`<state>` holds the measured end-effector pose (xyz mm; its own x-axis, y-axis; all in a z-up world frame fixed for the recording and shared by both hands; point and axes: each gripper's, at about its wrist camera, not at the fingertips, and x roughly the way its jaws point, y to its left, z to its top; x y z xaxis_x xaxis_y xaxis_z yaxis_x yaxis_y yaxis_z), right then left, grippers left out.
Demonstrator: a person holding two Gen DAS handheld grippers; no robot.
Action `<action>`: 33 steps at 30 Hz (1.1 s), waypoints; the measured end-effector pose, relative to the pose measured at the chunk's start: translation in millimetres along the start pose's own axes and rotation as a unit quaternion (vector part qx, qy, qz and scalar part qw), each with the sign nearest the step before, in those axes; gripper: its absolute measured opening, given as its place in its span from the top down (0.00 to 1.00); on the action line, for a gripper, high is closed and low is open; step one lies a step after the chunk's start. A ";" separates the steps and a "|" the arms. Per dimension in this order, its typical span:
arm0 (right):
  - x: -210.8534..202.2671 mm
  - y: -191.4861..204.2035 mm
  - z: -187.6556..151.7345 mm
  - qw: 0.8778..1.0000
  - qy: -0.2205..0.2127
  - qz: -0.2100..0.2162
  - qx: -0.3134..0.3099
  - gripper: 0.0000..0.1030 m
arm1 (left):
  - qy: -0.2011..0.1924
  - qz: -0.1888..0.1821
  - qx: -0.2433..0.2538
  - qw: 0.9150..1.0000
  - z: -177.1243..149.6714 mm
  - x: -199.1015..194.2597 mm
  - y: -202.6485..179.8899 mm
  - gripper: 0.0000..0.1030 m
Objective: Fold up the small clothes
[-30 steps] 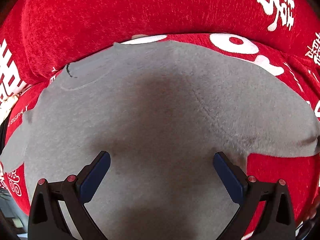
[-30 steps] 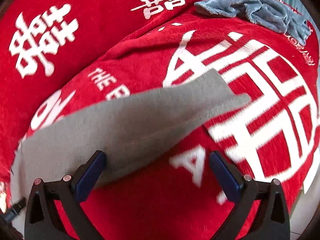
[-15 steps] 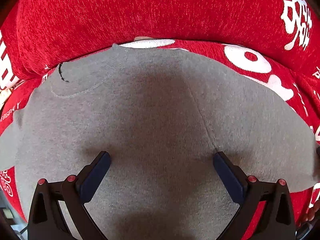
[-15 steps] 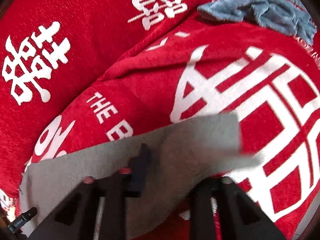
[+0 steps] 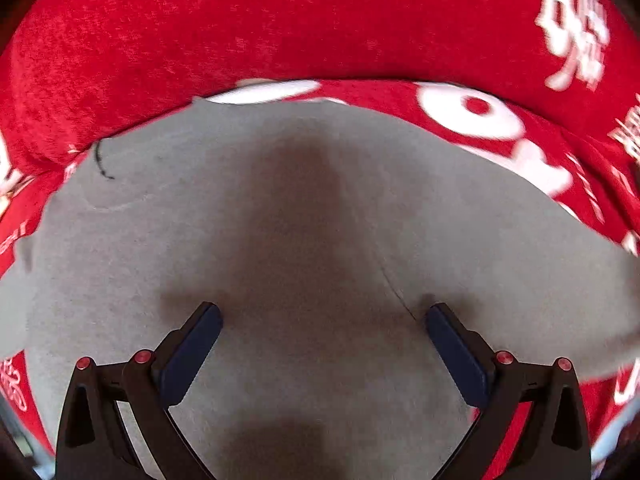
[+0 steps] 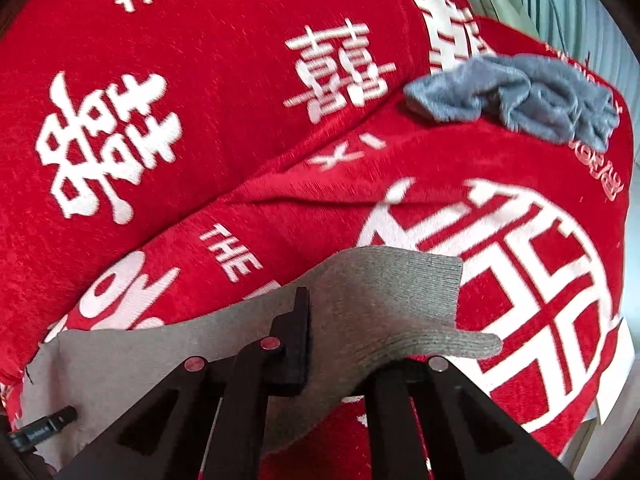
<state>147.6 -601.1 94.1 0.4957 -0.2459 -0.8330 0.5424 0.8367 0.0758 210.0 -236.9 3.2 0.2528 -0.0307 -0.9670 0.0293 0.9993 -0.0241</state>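
Cloth, gray and thin, lies spread flat on a red cover with white letters. It fills most of the left wrist view, and its near edge is cut off at the bottom of the picture. A small dark thread mark sits near its far left corner. The left gripper hangs just above the gray cloth with its fingers wide apart, holding nothing. A dark shadow falls on the cloth between them.

In the right wrist view, the right gripper has its fingers closed on the right end of the same gray cloth. The end is lifted and bends over the fingers, so one finger is mostly hidden under it. The ribbed edge sticks out to the right.

Far off to the right, a fluffy blue-gray cloth lies bunched up on the red cover. The far right corner is blurry and hard to make out.
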 end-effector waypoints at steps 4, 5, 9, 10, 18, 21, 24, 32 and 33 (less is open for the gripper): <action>-33.5 36.0 8.0 0.999 -0.024 0.014 -0.030 0.93 | -0.026 -0.008 -0.016 0.999 -20.8 -21.5 32.9 0.00; -42.4 48.7 9.3 0.999 -0.031 0.018 -0.041 0.93 | -0.028 -0.013 -0.026 0.999 -25.5 -25.0 44.7 0.00; -82.5 121.2 8.4 0.993 -0.058 0.048 -0.095 0.93 | -0.035 -0.016 -0.087 0.995 -47.3 -39.4 107.2 0.00; -92.8 144.7 5.5 0.990 -0.066 0.055 -0.113 0.93 | -0.038 -0.017 -0.105 0.994 -56.4 -41.0 129.4 0.00; -132.5 362.1 -86.8 0.955 -0.068 0.114 -0.266 0.93 | -0.075 -0.012 -0.206 0.976 -109.6 -73.1 268.0 0.00; -118.5 424.8 -146.4 0.938 -0.049 0.106 -0.325 0.93 | -0.081 -0.010 -0.237 0.968 -134.0 -79.5 319.7 0.00; -94.1 461.7 -206.7 0.923 -0.015 0.095 -0.373 0.93 | -0.086 -0.007 -0.261 0.962 -156.2 -77.7 354.4 0.00; -61.6 508.1 -303.5 0.887 0.007 0.052 -0.459 0.93 | -0.075 -0.040 -0.306 0.948 -194.5 -53.9 397.8 0.00; -61.7 510.6 -305.9 0.885 0.004 0.051 -0.462 0.93 | -0.075 -0.043 -0.309 0.947 -197.9 -52.6 399.9 0.00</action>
<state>186.6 -9.1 16.6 0.5028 -0.1464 -0.8519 -0.2936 0.8980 -0.3276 17.1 168.8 -5.7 0.4117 -0.0695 -0.9087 -0.5040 0.8134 -0.2906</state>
